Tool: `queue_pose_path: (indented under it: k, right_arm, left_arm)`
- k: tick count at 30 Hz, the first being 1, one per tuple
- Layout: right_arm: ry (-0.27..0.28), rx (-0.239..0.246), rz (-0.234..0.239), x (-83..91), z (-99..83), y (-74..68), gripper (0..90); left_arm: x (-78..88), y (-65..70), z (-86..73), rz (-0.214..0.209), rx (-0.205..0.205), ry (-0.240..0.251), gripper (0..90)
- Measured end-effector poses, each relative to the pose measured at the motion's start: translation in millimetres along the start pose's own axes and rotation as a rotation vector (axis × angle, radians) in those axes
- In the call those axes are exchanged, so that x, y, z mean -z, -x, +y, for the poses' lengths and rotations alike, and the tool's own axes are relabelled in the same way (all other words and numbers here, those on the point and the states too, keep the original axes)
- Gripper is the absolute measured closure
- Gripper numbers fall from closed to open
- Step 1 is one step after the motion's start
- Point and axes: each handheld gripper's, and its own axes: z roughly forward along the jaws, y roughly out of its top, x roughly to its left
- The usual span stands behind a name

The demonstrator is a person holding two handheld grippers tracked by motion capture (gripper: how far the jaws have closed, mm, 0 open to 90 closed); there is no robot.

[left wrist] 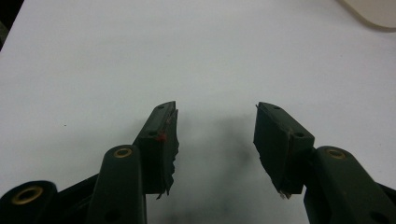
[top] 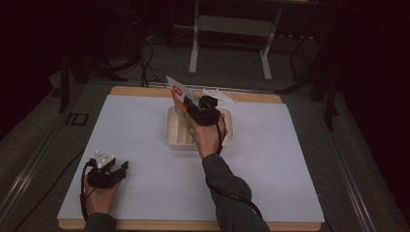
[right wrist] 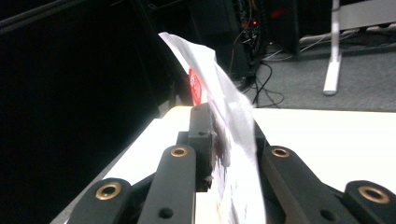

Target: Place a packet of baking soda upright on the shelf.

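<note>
My right gripper (top: 193,108) is shut on a flat white packet (top: 179,95) with a red label and an orange lower part. It holds the packet tilted above a cream tray (top: 170,131) at the middle back of the table. In the right gripper view the packet (right wrist: 223,105) stands up between the black jaws of the right gripper (right wrist: 229,128), and it hides the right jaw's pad. My left gripper (top: 122,167) rests at the front left on the white sheet. Its jaws stand wide apart with nothing between them in the left gripper view (left wrist: 215,126).
A white sheet (top: 270,159) covers the wooden table. A thin white piece (top: 218,94) lies at the back edge behind the tray. The tray's corner (left wrist: 373,11) is far off in the left gripper view. Past the table are a white stand (top: 194,53) and floor cables (top: 147,67).
</note>
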Motion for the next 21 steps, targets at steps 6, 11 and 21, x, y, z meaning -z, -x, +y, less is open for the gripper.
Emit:
queue_pose_path:
  k: [6,11,21]
  right_arm:
    - [0.027,0.045,-0.068,9.9,1.4,0.3,89.6]
    - [0.055,0.038,-0.09,25.6,-4.4,12.3,89.9]
    - [0.132,0.056,-0.147,47.8,-21.8,21.3,90.0]
  left_arm:
    - [0.0,0.0,0.0,0.0,-0.002,-0.001,49.1]
    - [-0.6,0.8,0.1,0.007,-0.011,-0.005,49.1]
    - [-0.7,0.6,0.2,0.006,-0.011,-0.008,49.1]
